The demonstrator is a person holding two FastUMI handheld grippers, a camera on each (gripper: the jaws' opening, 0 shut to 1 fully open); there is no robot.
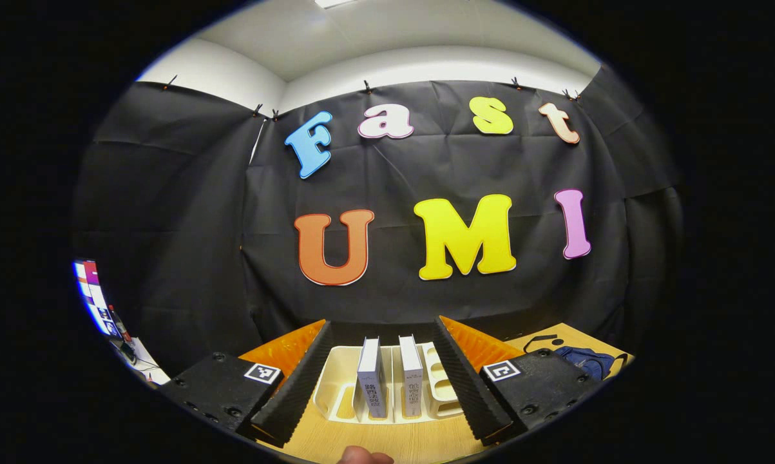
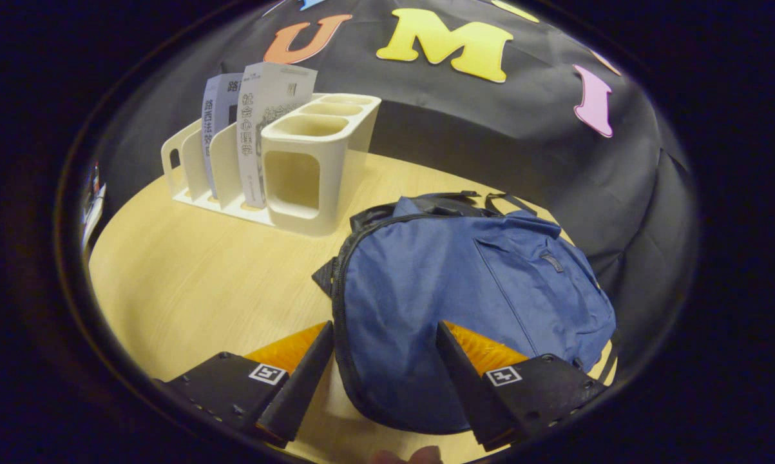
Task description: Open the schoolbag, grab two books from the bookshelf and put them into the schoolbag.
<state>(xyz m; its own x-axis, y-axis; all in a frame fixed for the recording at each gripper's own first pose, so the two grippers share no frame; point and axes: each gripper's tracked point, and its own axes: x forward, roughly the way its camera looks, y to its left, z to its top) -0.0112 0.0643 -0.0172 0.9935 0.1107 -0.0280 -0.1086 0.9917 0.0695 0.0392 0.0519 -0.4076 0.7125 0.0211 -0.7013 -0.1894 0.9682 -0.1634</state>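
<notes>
Two books (image 1: 390, 383) are standing upright in the cream rack (image 1: 342, 386) at the bottom centre of the left gripper view, side by side in neighbouring slots, spines facing the camera. The left gripper (image 1: 384, 380) is pointing straight at them with its jaws spread wide, gripping nothing; the rack is sitting between the two fingers as framed, though apparently farther off on the wooden table (image 1: 387, 441). A scrap of the blue bag (image 1: 587, 361) is showing at the lower right of that view.

In the right gripper view the schoolbag (image 2: 464, 303) is lying flat across the centre and lower right of the frame, front pocket up, straps trailing toward the black backdrop. Its zipper is running along the left edge and looking closed (no gap into the bag is showing). The right gripper (image 2: 384, 380) is hanging over the near end of the bag, jaws wide apart and not pressing on the fabric. The rack with both books (image 2: 258, 129) is standing in the upper left, near the bag's top end but apart from it.

Judgement: the opening step is in hand and not yet done; no book has left the rack. The next move is calling for finding the zipper pull, which I cannot pick out, pinching it with one gripper and probably steadying the cloth with the other, since soft fabric is likely to bunch and drag.
</notes>
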